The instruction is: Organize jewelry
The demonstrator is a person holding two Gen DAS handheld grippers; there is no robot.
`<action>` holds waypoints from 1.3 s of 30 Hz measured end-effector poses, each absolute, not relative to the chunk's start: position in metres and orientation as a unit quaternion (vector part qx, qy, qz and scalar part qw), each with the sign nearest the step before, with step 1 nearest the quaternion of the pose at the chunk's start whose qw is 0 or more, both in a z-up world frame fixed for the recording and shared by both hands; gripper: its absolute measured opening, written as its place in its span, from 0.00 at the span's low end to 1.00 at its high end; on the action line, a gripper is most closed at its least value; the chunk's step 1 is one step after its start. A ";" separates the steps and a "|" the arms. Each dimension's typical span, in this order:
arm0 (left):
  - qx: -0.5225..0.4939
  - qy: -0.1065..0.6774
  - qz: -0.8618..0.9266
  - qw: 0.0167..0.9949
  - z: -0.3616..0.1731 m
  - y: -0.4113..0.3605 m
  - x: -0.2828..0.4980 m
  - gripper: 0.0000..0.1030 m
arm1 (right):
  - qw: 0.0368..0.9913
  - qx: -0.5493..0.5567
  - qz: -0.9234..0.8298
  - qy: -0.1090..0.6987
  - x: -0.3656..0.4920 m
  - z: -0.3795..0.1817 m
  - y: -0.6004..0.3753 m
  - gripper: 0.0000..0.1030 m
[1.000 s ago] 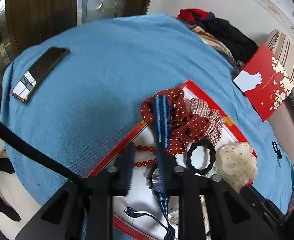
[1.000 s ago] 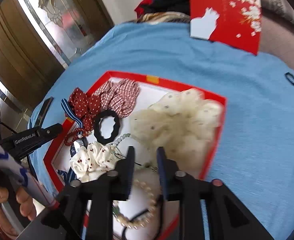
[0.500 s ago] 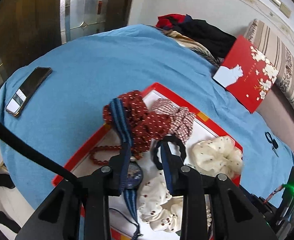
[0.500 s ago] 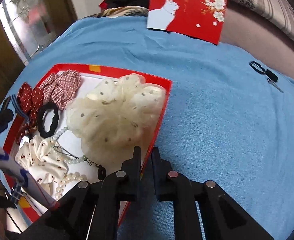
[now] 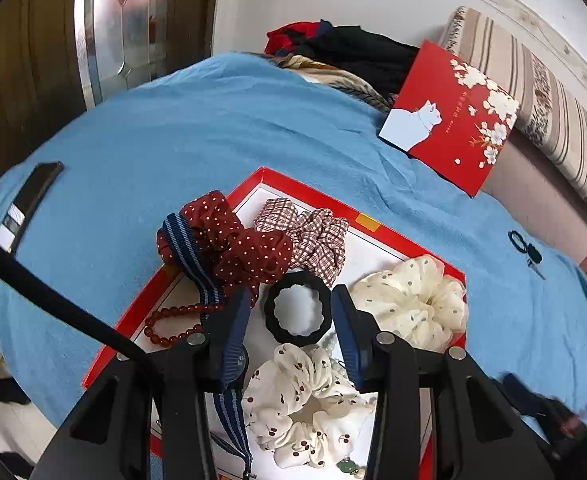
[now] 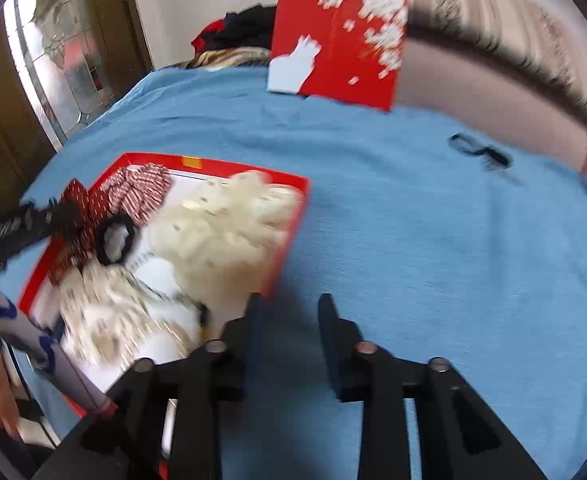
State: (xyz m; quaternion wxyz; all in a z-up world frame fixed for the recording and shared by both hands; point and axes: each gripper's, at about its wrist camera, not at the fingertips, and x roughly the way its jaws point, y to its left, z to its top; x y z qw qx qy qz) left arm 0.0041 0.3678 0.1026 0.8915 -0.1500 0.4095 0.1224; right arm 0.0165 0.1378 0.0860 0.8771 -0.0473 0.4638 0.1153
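A red tray [image 5: 305, 185] lies on the blue cloth. In it are a dark red dotted scrunchie [image 5: 249, 248], a plaid scrunchie [image 5: 313, 236], a black hair ring [image 5: 297, 314], a cream dotted scrunchie [image 5: 409, 300], a cherry-print scrunchie [image 5: 309, 404], a red bead bracelet [image 5: 169, 320] and a blue striped watch strap [image 5: 191, 256]. My left gripper [image 5: 291, 300] is open above the black ring, empty. My right gripper [image 6: 289, 304] is open and empty over the cloth, just right of the tray [image 6: 293, 224].
A red box lid with a cat picture [image 5: 449, 116] leans at the back right. A phone [image 5: 27, 200] lies at the left. Small black scissors [image 5: 525, 248] lie at the right. Clothes [image 5: 345, 52] are piled at the back. A sofa [image 5: 553, 92] stands behind.
My left gripper opened, letting go of the striped watch strap, and drew back over the black ring. My right gripper moved right off the tray and opened.
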 end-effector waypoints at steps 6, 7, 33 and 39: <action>-0.131 0.408 0.121 0.895 0.099 0.348 -0.010 0.41 | 0.894 -0.068 0.062 0.439 -0.045 0.089 0.075 0.36; -0.129 0.406 0.118 0.897 0.100 0.342 -0.015 0.41 | 0.896 -0.067 0.052 0.436 -0.053 0.087 0.064 0.38; -0.035 0.412 0.030 0.910 0.089 0.159 -0.130 0.59 | 0.918 -0.022 -0.019 0.396 -0.098 0.086 -0.058 0.49; -0.044 0.442 0.027 0.896 0.080 0.158 -0.133 0.59 | 0.914 -0.031 -0.017 0.404 -0.096 0.080 -0.054 0.49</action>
